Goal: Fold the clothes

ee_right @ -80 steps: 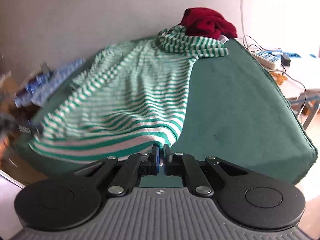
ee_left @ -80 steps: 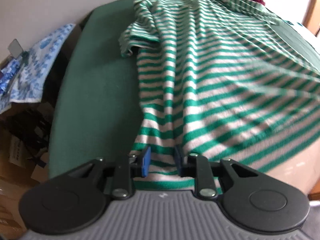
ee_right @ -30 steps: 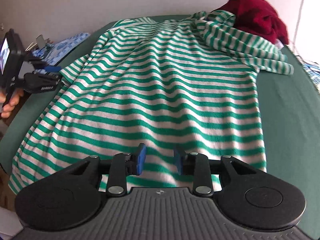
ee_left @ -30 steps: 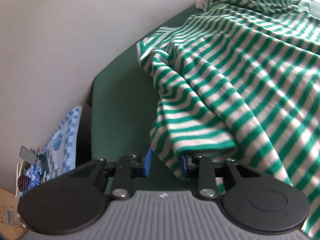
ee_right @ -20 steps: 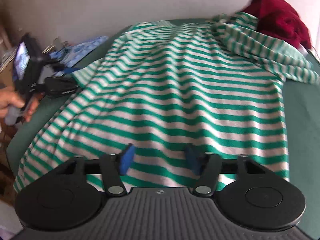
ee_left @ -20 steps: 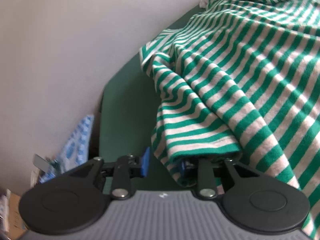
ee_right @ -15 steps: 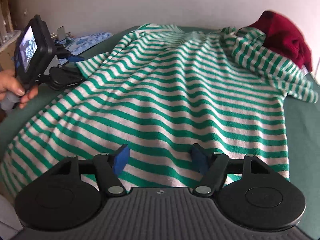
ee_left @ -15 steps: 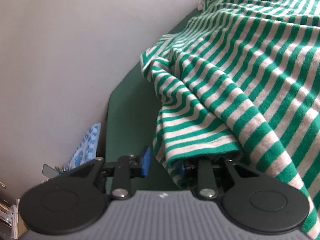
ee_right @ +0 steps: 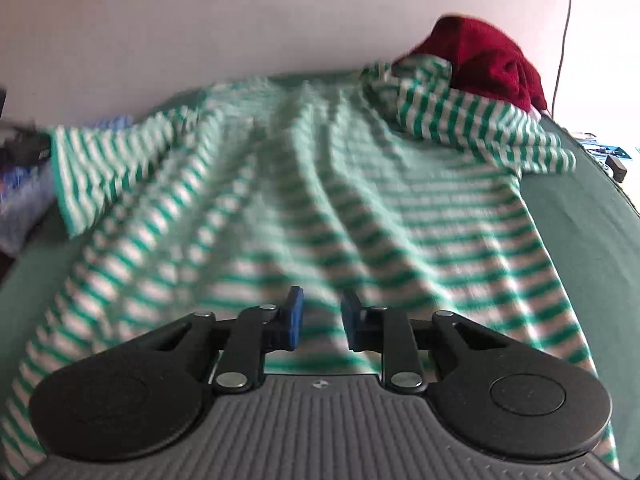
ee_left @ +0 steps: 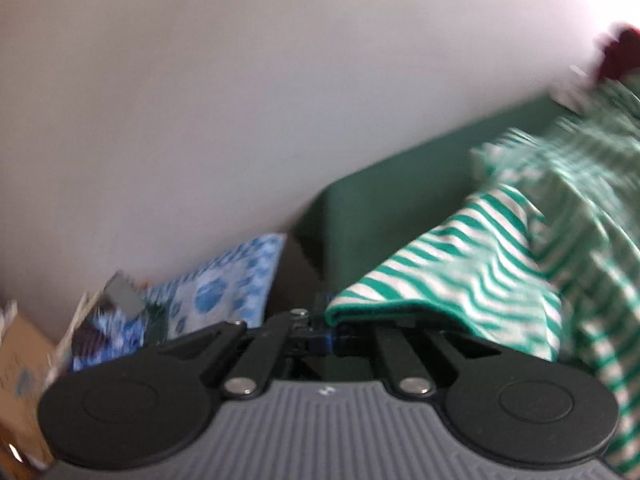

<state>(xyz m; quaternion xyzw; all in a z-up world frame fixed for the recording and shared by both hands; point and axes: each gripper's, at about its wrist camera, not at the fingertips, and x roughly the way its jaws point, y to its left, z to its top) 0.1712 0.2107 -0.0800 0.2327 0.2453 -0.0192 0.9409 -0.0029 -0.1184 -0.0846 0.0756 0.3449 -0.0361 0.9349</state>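
two matching hand-held grippers, black and grey

the left gripper (ee_left: pixel 329 334) had a ribbed grey body with a small pale mark at its front edge, two round black discs at the sides, and black link arms fixed with silver screws. its fingers carried blue pads (ee_left: pixel 323 340). the right gripper (ee_right: pixel 320 322) was built alike: ribbed grey body with a small round mark, black discs, silver screws, black arms and blue pads (ee_right: pixel 294 318) on the fingertips.
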